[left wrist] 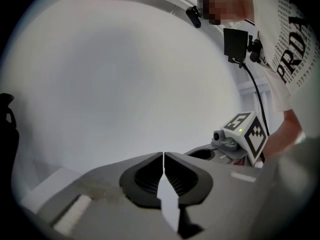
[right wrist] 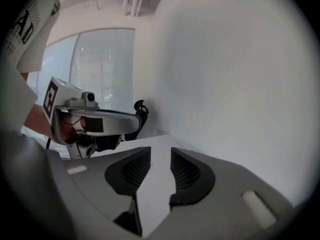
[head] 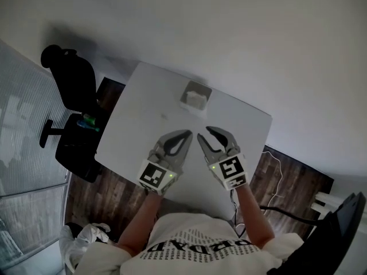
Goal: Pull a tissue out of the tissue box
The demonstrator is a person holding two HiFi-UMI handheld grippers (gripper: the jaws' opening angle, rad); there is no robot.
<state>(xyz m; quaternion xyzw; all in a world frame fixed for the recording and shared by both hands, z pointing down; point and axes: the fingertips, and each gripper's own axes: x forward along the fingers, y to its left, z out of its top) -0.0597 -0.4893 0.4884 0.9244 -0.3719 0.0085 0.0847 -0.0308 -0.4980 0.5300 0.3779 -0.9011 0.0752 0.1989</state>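
Head view: the tissue box (head: pixel 198 88) sat at the table's (head: pixel 143 130) far end, its tissue (head: pixel 196 100) probably light and tearable, I judged, best pinched at the top. Left gripper view showed my left gripper (left wrist: pixel 163 156) closed, empty; right gripper view, my right gripper (right wrist: pixel 160 156) parted, empty.

Your left gripper (head: pixel 182 137) and right gripper (head: pixel 205 134) hover side by side over the white rectangular counter (head: pixel 143 96), tips nearly meeting; the right one's fingers (head: pixel 222 137) stand apart; the pale tissue box (head: pixel 195 96) sits beyond them near the far edge; a black office chair (head: pixel 71 90) stands left of the counter.
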